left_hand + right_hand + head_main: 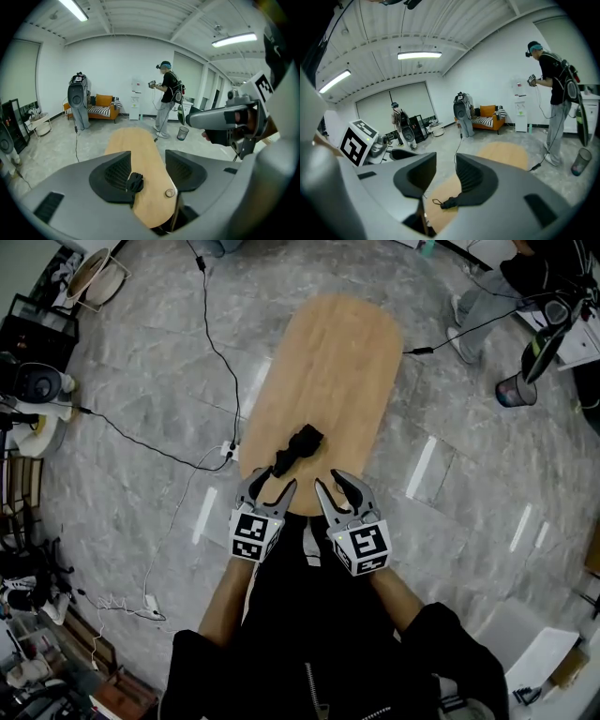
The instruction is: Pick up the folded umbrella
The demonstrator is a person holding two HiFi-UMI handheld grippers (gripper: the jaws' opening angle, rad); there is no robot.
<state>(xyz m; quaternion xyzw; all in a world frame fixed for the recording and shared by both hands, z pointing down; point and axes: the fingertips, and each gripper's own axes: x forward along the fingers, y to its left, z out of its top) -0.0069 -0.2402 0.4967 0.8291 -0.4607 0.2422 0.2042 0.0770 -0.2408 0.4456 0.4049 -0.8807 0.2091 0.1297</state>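
Observation:
The folded black umbrella lies slantwise on the near part of the oval wooden table. My left gripper hovers at the table's near edge, just short of the umbrella's lower end, jaws open and empty. My right gripper hangs beside it to the right, also open and empty. In the left gripper view the umbrella shows ahead by the left jaw of the gripper. In the right gripper view the umbrella lies below and beyond the gripper, partly hidden by the right jaw.
A small round ring sits on the table near its edge. Black cables and a white power strip lie on the floor left of the table. A person stands beyond the far end, next to a bin.

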